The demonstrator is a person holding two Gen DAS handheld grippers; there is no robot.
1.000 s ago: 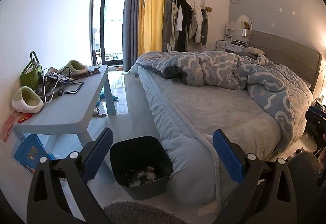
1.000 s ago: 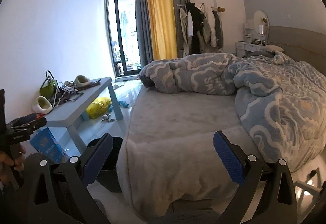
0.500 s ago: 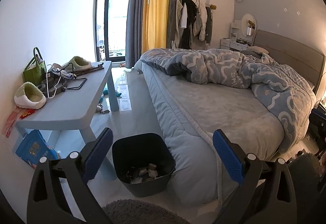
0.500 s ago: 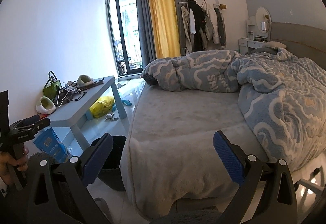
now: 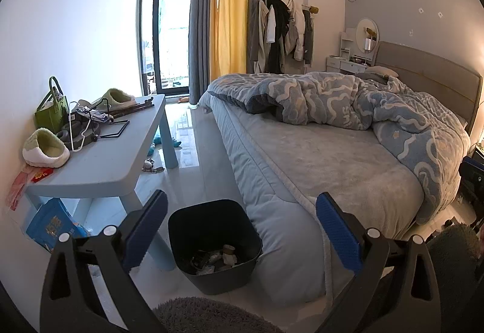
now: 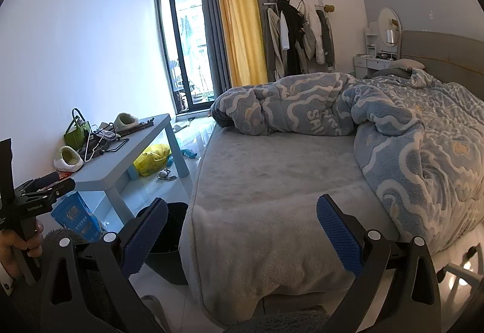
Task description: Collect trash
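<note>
- Left tongs (image 5: 242, 230) spread wide at the bottom of the frame, gripping nothing; the black trash bin (image 5: 214, 242) sits right between the blue pads, lower centre, on the floor.
- Right tongs (image 6: 242, 233) just as wide and just as empty, hanging over the foot of the bed (image 6: 272, 181).
- Progress, as I read it: some scraps (image 5: 216, 257) already lie in the bin's bottom, so part of the job looks done.
- Likely left: the yellow bag (image 6: 152, 159) and small bits (image 6: 165, 175) on the floor under the counter (image 5: 106, 163), mid-left.
- Room to move: a floor lane (image 5: 208, 169) runs between the counter's edge and the mattress side, bin wedged close to the bed's corner.
- Watch the counter leg (image 5: 157, 245) just left of the bin.
</note>
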